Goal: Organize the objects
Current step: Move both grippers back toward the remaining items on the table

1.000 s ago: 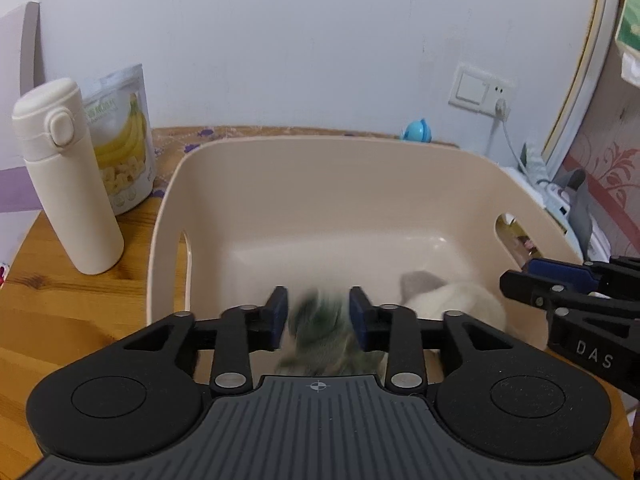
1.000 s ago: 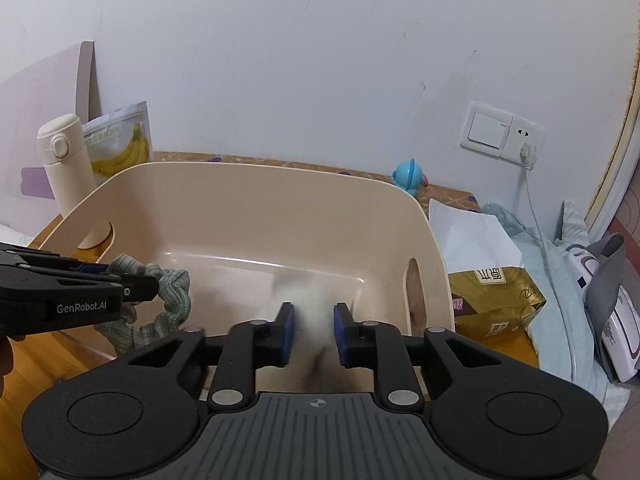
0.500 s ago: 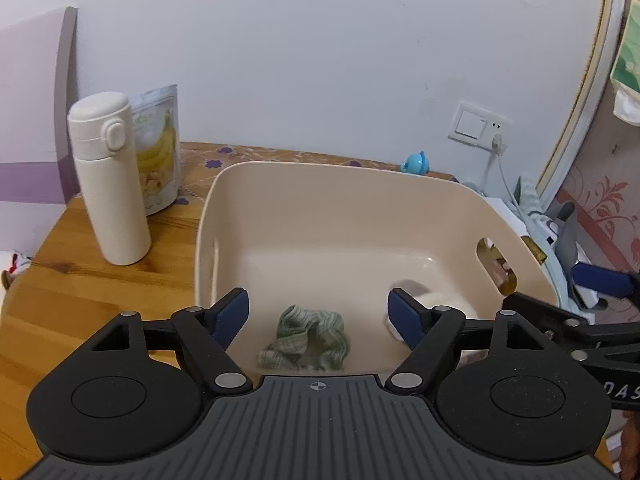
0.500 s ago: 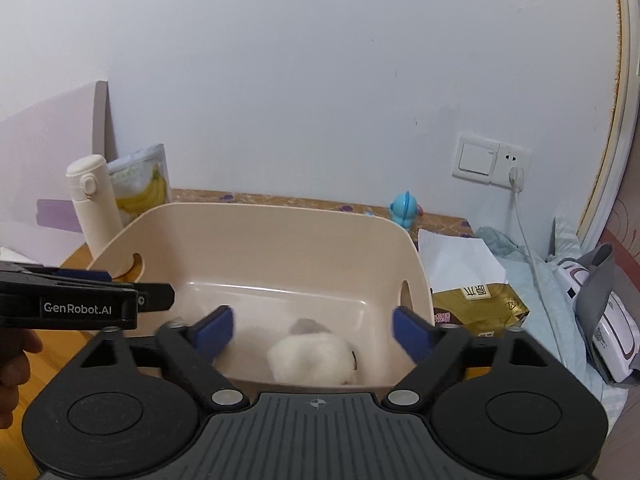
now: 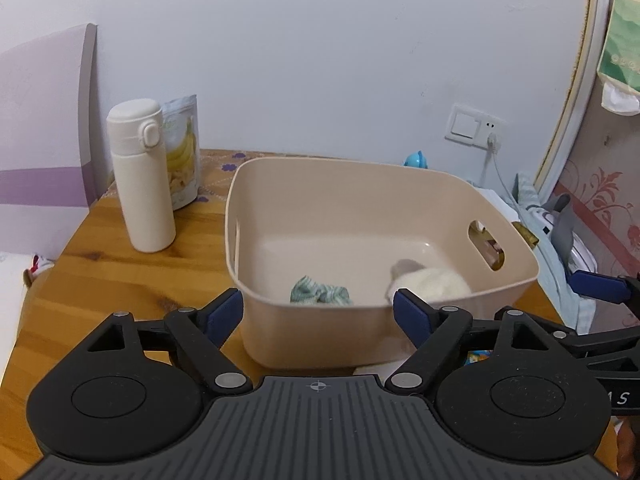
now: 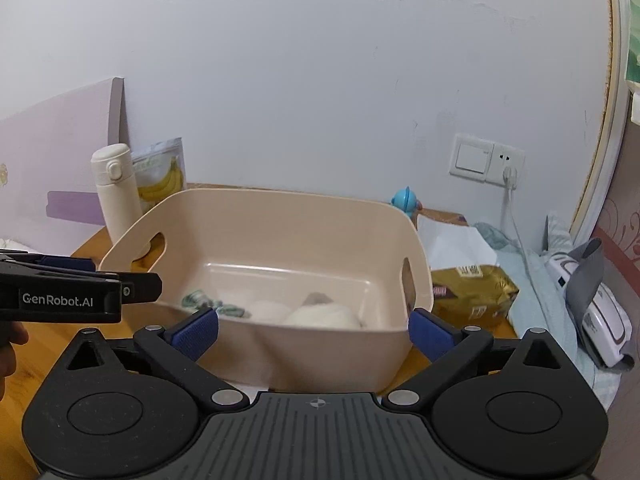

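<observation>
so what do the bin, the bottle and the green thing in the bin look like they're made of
Bin: likely moulded plastic, matte beige, with smooth rounded walls and cut-out handles.
Bottle: matte cream shell, plastic or coated metal; can't tell which.
Green thing: soft fabric, crumpled and striped.

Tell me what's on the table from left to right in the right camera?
Bottle → banana bag → tub → blue toy → gold packet.

Beige bin (image 5: 432, 184), green-and-white checked scrunchie (image 5: 320, 295), fluffy cream-white scrunchie (image 5: 434, 285), cream flask (image 5: 140, 176), banana-print pouch (image 5: 185, 152), orange-brown wooden tabletop (image 5: 120, 276), gold packet (image 6: 472, 288), small blue toy (image 6: 405, 200), black grippers with blue pads (image 5: 224, 314)
</observation>
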`<state>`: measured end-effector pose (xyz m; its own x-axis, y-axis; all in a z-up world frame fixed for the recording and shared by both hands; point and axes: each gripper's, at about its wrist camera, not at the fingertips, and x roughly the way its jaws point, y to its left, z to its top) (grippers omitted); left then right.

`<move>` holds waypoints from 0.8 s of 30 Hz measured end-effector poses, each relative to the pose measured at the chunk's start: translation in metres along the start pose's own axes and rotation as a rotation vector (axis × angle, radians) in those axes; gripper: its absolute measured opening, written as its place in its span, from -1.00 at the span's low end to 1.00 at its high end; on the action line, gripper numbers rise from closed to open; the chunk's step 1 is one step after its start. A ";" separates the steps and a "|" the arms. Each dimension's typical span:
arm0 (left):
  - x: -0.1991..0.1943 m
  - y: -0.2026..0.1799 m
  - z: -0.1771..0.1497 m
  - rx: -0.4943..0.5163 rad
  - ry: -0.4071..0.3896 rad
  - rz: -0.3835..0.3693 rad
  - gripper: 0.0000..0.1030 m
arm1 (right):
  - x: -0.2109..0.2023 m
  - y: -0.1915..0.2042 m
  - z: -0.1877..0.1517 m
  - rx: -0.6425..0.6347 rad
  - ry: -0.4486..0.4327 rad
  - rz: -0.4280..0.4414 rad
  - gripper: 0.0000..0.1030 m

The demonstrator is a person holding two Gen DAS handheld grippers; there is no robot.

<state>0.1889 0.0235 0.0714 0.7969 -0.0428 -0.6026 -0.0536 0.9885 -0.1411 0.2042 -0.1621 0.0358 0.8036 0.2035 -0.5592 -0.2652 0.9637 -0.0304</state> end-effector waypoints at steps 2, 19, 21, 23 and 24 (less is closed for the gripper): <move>-0.004 0.001 -0.005 -0.003 0.005 0.000 0.63 | -0.005 0.001 -0.004 -0.001 0.000 0.000 1.00; -0.021 -0.003 -0.055 0.037 0.086 0.013 0.63 | -0.024 0.004 -0.044 -0.002 0.059 -0.015 1.00; -0.020 -0.004 -0.059 0.046 0.097 0.014 0.63 | -0.026 0.003 -0.049 0.002 0.068 -0.018 1.00; -0.019 -0.005 -0.064 0.056 0.108 0.014 0.62 | -0.027 0.002 -0.053 0.005 0.077 -0.021 1.00; -0.019 -0.005 -0.067 0.060 0.112 0.013 0.63 | -0.027 0.001 -0.055 0.004 0.082 -0.023 1.00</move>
<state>0.1338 0.0092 0.0313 0.7238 -0.0429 -0.6887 -0.0246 0.9958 -0.0880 0.1528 -0.1761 0.0050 0.7631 0.1664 -0.6245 -0.2444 0.9688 -0.0405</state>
